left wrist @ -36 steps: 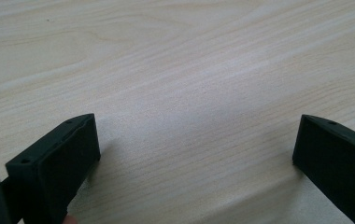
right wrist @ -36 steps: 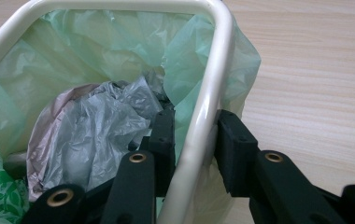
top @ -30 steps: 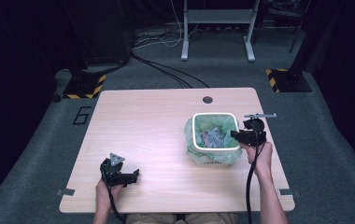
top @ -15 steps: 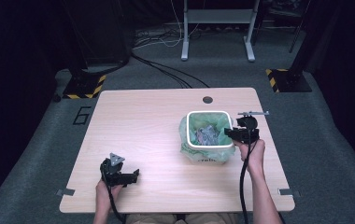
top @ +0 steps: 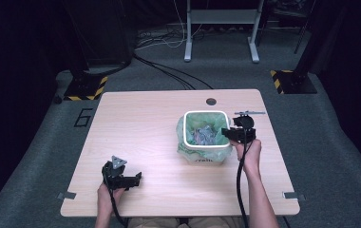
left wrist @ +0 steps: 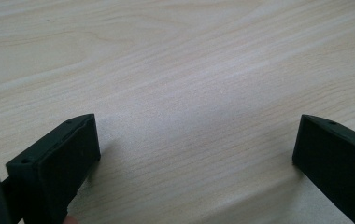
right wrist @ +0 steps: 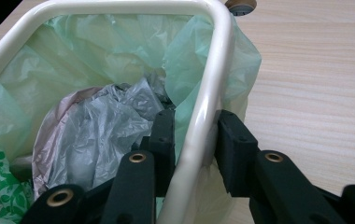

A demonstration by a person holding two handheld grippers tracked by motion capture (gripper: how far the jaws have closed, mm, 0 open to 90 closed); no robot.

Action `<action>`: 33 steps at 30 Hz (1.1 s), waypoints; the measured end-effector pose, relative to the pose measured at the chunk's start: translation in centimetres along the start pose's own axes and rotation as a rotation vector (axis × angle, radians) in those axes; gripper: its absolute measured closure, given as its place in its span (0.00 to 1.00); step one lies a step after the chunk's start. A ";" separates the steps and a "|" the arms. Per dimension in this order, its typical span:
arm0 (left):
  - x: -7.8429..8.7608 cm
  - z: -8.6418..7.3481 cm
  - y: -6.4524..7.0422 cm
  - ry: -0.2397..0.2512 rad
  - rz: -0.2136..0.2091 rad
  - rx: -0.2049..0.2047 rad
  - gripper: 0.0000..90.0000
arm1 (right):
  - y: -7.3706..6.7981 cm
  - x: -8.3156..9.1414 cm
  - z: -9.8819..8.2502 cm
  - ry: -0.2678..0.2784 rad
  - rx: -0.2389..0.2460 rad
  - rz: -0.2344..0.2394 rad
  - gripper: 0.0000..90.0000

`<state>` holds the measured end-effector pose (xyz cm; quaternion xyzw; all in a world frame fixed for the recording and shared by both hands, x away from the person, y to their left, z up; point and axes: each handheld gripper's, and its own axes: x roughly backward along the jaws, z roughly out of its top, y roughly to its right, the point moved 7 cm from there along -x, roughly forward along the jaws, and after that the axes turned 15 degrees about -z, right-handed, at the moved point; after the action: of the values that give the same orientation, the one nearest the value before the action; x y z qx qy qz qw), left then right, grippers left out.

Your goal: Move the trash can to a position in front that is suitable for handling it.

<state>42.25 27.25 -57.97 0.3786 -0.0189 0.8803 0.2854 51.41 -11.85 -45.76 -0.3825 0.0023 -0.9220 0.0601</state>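
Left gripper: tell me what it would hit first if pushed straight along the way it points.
Probably just the bare wooden table: the left gripper, jaws wide open with nothing between them, looks angled down at the tabletop.

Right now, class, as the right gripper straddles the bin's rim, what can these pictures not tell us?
- Whether the right gripper pads press the white bin rim: right gripper view, the rim and green bag cover the contact.
- What lies under the grey plastic: it hides the bin's bottom.
- The bag's print: high view, too small.
- The left gripper body: cut off by the bottom edge.
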 end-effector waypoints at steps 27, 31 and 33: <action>0.0 0.0 0.0 0.001 0.000 0.001 0.00 | -2.8 -1.3 1.1 0.000 -0.008 0.017 0.77; 0.0 0.0 0.0 0.001 0.001 0.001 0.00 | -3.1 -1.6 1.3 0.002 -0.009 0.018 0.77; 0.0 0.0 0.0 0.000 0.000 0.001 0.00 | -3.3 -1.6 1.4 0.002 -0.005 0.019 0.77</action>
<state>42.25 27.25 -57.97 0.3785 -0.0185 0.8804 0.2851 53.16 -8.34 -45.80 -0.3816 0.0081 -0.9218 0.0679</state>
